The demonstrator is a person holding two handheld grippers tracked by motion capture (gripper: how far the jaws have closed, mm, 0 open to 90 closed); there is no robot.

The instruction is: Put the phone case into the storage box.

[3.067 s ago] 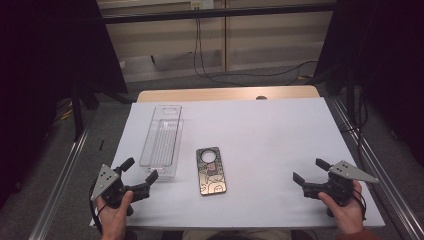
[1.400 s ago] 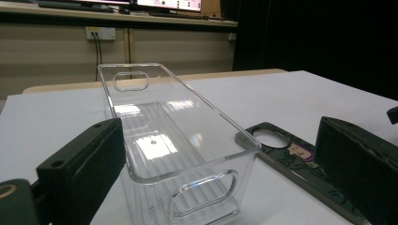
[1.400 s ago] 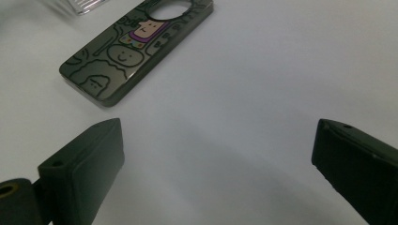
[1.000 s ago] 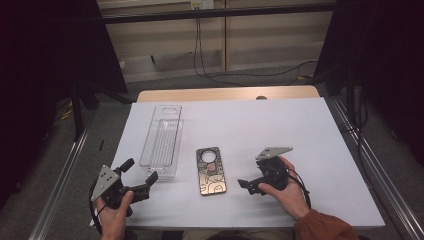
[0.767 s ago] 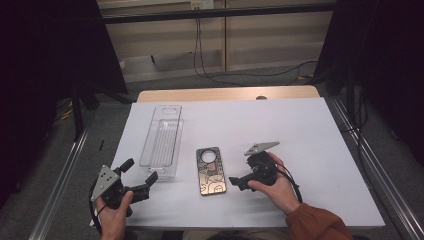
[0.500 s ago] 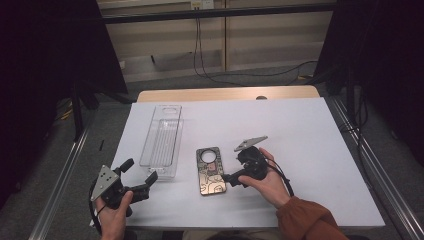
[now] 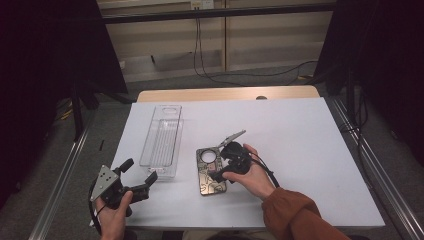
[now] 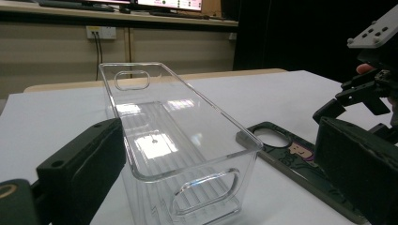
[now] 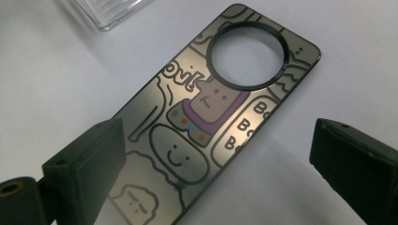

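The phone case point(image 7: 210, 171) lies on the table point(image 7: 310, 145), just right of the clear tray point(image 7: 162, 140).

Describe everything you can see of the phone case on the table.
The phone case lies flat on the white table, just right of the clear plastic bin. It looks dark and glossy, printed with outlined cartoon figures, with a large round camera cutout at its far end. The right hand-held gripper, jaws open, hovers over it.

High overhead view, two close gripper views, phone case point(image 7: 210, 171) shared
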